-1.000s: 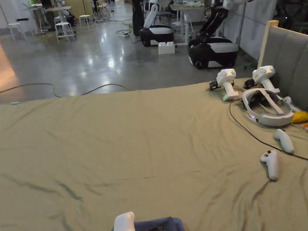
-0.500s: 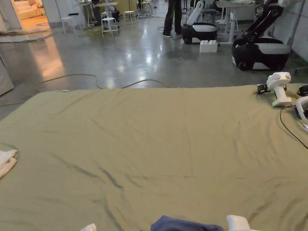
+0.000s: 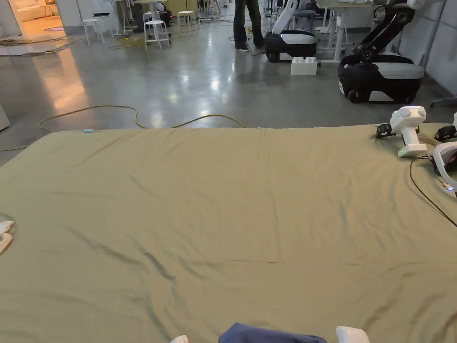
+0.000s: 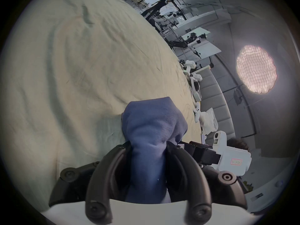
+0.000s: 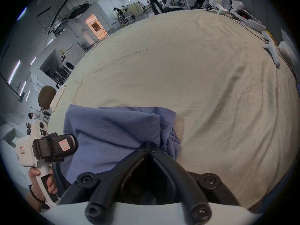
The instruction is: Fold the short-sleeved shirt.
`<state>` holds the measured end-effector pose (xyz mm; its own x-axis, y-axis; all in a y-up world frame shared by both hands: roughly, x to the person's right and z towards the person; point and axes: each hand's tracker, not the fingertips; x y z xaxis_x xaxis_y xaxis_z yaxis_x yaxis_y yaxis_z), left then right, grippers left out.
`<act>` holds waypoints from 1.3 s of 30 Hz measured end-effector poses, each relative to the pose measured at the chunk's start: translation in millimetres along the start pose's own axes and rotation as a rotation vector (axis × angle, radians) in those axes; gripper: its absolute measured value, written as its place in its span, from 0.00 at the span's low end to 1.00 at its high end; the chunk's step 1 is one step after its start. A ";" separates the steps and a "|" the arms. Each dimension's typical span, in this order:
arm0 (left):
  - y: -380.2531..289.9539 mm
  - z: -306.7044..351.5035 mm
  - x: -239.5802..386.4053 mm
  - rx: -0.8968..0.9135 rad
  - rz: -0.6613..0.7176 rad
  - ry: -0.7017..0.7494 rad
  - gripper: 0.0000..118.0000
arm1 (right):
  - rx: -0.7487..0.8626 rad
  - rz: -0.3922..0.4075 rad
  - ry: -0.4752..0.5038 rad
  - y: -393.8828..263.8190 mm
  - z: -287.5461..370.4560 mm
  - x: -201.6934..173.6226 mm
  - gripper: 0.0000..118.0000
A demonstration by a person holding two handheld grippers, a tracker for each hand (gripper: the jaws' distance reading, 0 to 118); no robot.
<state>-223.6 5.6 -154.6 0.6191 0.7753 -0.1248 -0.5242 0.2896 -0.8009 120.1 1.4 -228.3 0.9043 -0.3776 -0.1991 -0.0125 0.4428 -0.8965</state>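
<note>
A blue short-sleeved shirt hangs bunched between my two grippers just above the near edge of the tan bed sheet. In the left gripper view my left gripper is shut on a thick fold of the shirt. My right gripper is shut on a hemmed edge of the shirt, its jaw tips meeting on the cloth. The white tops of both grippers peek in at the bottom of the head view. A hand holds the left gripper's handle.
Two spare white grippers, a headset and a black cable lie at the sheet's far right, with white controllers nearer. A white cloth lies at the left edge. Robots and a person stand beyond.
The head camera has swung to the left. The blue shirt stays at the bottom edge of the head view, still held by both grippers.
</note>
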 end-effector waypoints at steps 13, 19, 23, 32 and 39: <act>84.0 201.0 -41.5 0.242 -0.125 0.266 0.31 | 0.291 -0.159 0.241 -71.0 109.4 23.7 0.00; 131.4 228.8 -85.4 0.241 -0.053 0.459 0.31 | 0.300 -0.268 0.238 -83.3 122.2 28.9 0.00; 129.0 236.8 -102.6 0.423 0.048 0.701 0.69 | 0.348 -0.276 0.294 -81.6 130.3 30.3 0.00; 61.1 319.2 6.7 0.550 -0.427 0.724 0.71 | 0.469 -0.171 0.258 -61.0 171.0 11.1 0.00; -33.5 304.2 129.7 0.817 -0.827 0.695 0.62 | 0.645 0.027 0.137 -54.1 232.9 -32.0 0.00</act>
<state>-303.7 267.2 34.2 0.9572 -0.1582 -0.2422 0.0984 0.9654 -0.2417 191.2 178.9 -81.2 0.8441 -0.4408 -0.3051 0.2623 0.8359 -0.4822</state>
